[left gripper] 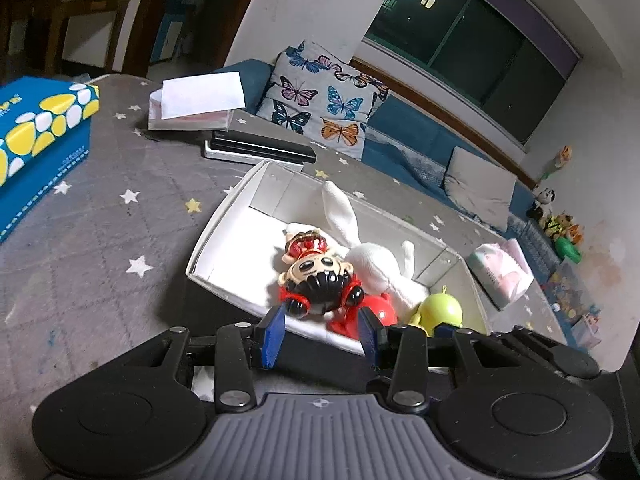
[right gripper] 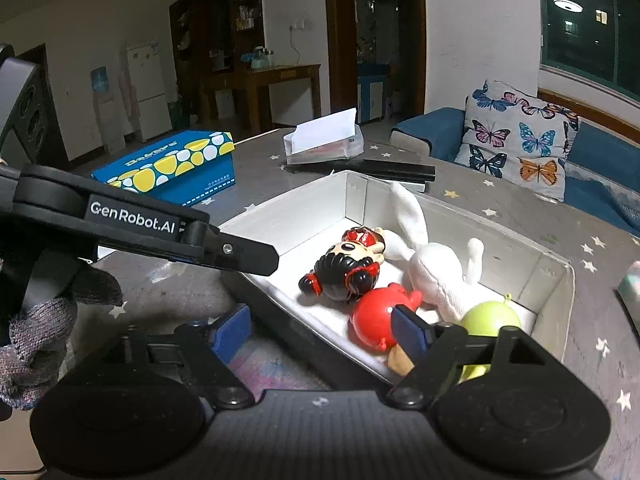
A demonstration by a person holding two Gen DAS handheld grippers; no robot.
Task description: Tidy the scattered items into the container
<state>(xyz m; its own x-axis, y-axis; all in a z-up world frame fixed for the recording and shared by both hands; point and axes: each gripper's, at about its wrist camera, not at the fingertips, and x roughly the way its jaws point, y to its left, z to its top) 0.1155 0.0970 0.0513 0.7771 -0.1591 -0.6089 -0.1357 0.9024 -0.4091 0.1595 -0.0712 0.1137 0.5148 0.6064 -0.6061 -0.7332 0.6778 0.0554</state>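
A white open box sits on the grey star-patterned cloth. In it lie a black-haired doll, a white plush rabbit, a red round toy and a yellow-green round toy. My left gripper is open and empty, just above the box's near wall by the doll. It also shows in the right wrist view as a black arm at the left. My right gripper is open and empty, its right finger over the red toy.
A blue and yellow tissue box stands at the far left. A clear case with white paper and a black flat device lie behind the box. A pink-white pack lies right of it. A sofa with a butterfly cushion is beyond.
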